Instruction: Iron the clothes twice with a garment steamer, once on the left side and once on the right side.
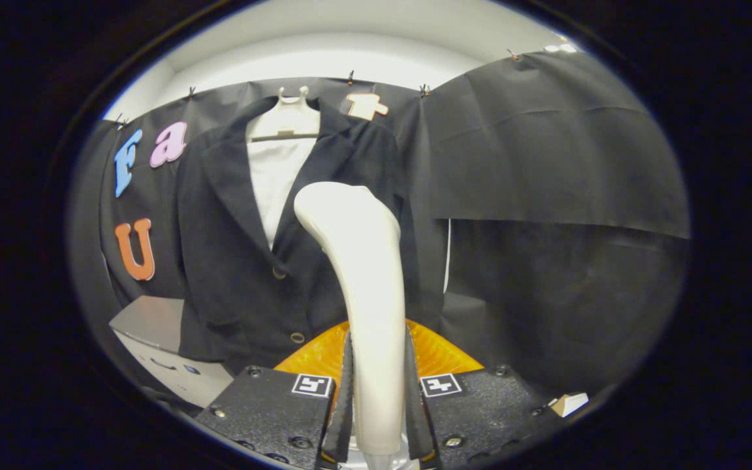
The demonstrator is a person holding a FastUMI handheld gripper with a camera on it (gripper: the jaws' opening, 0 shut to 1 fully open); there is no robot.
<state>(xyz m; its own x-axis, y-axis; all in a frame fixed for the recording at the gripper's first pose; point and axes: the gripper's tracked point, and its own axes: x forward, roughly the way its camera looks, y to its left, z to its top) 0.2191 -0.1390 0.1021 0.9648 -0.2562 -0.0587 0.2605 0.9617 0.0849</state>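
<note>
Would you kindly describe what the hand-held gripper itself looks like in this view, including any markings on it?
The hand-held gripper has two blocky finger carriers with a rough, textured black surface, dotted with round screw heads. Each carries a small square black-and-white marker tag near its inner edge. Two narrow, ridged fingers run forward between the carriers, and an orange ribbed part sits behind them.

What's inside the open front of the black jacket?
A white garment on a white hanger shows between the black jacket lapels. The steamer, clamped in the tool, hides part of the jacket front.

Screwed gripper [379, 391] blocks, square markers
</note>
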